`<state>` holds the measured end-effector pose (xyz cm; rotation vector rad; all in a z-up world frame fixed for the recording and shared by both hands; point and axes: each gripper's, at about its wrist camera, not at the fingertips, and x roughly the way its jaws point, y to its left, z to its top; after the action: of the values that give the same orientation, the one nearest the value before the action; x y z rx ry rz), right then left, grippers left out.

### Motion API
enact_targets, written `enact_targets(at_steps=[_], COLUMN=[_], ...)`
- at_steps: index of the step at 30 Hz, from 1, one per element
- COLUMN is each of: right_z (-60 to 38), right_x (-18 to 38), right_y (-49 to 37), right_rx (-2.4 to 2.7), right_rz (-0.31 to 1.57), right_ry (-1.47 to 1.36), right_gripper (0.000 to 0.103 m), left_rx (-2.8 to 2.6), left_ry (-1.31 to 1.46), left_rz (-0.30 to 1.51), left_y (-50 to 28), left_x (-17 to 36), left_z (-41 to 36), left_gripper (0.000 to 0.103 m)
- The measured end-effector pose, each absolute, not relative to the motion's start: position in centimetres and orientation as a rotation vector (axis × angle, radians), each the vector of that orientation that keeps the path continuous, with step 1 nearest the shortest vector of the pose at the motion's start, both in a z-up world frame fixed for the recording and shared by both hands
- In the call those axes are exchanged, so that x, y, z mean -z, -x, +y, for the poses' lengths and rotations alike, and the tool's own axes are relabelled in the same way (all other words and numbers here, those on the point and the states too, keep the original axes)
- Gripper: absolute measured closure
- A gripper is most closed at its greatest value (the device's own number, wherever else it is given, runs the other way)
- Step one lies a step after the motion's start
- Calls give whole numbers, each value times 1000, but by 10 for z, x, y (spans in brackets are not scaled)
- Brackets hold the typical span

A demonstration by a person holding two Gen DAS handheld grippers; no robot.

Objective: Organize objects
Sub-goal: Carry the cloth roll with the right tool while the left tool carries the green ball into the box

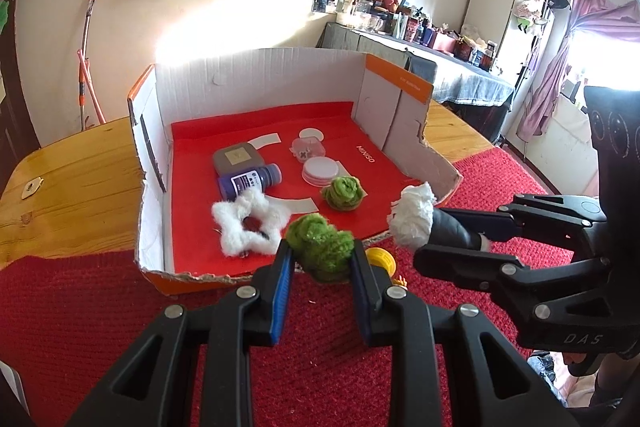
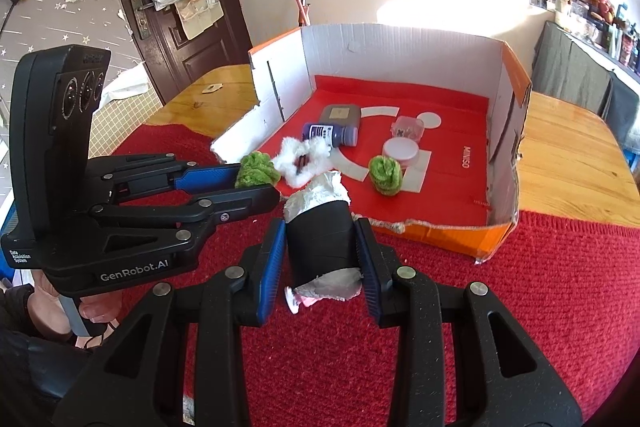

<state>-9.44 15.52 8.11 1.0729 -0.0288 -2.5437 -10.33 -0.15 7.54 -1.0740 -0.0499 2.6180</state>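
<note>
Two grippers hover at the torn front edge of the open orange-and-white cardboard box (image 1: 256,75) with its red floor. The left gripper (image 1: 322,259) pinches a fuzzy green yarn ball (image 1: 320,247) between narrowly set blue-padded fingers. The right gripper (image 2: 320,247) clamps a black cylinder stuffed with white paper (image 2: 320,231) (something pink, hard to identify, pokes from its near end). Inside the box lie a second green yarn ball (image 1: 343,193), a white fluffy star (image 1: 248,223) and a dark blue paint bottle (image 1: 250,181).

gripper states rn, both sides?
Left gripper: closed on a green fuzzy ball, near the box's front edge.
Right gripper: closed on a black roll stuffed with white paper.
</note>
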Motion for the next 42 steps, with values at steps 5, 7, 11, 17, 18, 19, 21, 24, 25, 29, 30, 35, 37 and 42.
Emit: enact_targets(at_steps=[5, 7, 11, 17, 18, 19, 21, 24, 25, 29, 30, 35, 37, 42], right_z=[159, 160, 163, 170, 172, 173, 176, 180, 181, 183, 184, 189, 190, 190], right_x=[-86, -88, -89, -87, -87, -86, -85, -81, -80, -74, -73, -67, -64, -57], right_y=[103, 107, 113, 126, 129, 132, 137, 145, 148, 157, 160, 169, 172, 179], right_rx=[2557, 2564, 2576, 2604, 2609, 2613, 2623, 2635, 2636, 2646, 2648, 2654, 2653, 2646], right_rz=[-32, -33, -29, -33, -32, -33, -33, -25, -23, -3, -2, 4, 8, 21], right_ry=[-1065, -1063, -1063, -1076, -1081, -1085, -1098, -1121, -1129, -1163, -1171, -1204, -1217, -1249], right_gripper=[70, 70, 70, 70, 70, 70, 70, 70, 70, 70, 70, 70, 70, 70], left_rx=[-2614, -2611, -2609, -2601, -2597, -2593, -2587, -2582, -2581, -2565, -2562, -2548, -2539, -2527], left_ry=[1081, 1082, 1087, 1093, 1095, 1098, 1100, 1106, 1108, 1125, 1129, 1150, 1160, 1179], left_rz=[-71, -70, -62, -53, -55, -57, -55, -47, -46, -38, -36, -32, -34, -27], left_y=[112, 117, 124, 138, 140, 143, 147, 154, 155, 163, 164, 174, 177, 184], left_x=[-77, -77, -77, -76, -76, -76, -75, -73, -72, -68, -67, -60, -57, -50], left_z=[-5, -4, -2, 2, 3, 4, 6, 9, 10, 12, 13, 16, 17, 19], left_gripper=[75, 75, 75, 75, 75, 75, 75, 75, 75, 75, 75, 75, 75, 75])
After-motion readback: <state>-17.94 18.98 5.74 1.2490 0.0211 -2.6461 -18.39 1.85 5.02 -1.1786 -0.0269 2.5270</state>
